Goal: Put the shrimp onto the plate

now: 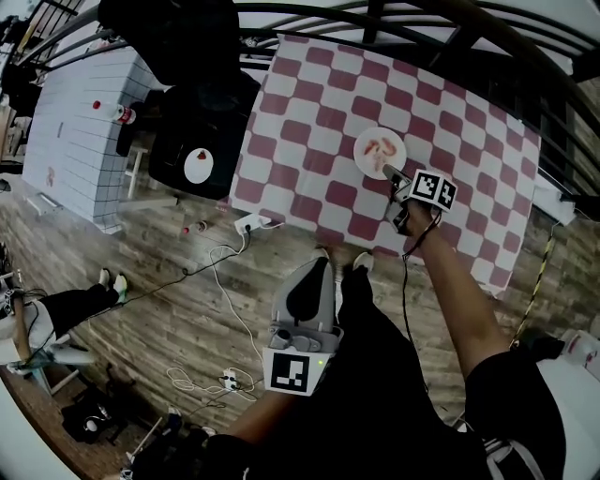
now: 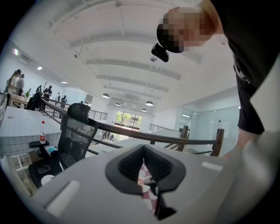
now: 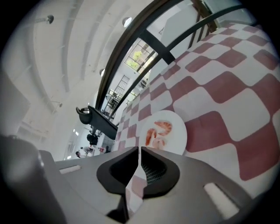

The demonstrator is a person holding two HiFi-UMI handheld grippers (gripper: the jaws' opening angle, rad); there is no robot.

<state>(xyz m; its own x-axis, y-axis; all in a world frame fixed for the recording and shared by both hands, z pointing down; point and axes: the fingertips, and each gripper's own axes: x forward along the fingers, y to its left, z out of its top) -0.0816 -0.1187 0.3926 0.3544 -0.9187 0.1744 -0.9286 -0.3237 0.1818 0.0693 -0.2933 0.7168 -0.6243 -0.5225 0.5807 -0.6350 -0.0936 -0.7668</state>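
Observation:
A white plate (image 1: 360, 161) rests on the red-and-white checkered tablecloth (image 1: 309, 122), and several pink shrimp (image 1: 379, 148) lie on it. My right gripper (image 1: 392, 174) hovers at the plate's near edge, its jaws together with nothing between them. Seen from the right gripper view, the plate (image 3: 177, 140) and its shrimp (image 3: 159, 130) lie just past the fingertips of the right gripper (image 3: 140, 151). My left gripper (image 1: 314, 277) is held low near my body over the floor, away from the table. In its own view, the left gripper (image 2: 143, 151) shows its jaws together and empty.
A black office chair (image 1: 199, 141) stands left of the table, beside a white tiled counter (image 1: 70, 122) with a bottle (image 1: 123, 114). A power strip (image 1: 251, 223) and cables lie on the wood floor. A dark railing (image 1: 412, 23) runs behind the table.

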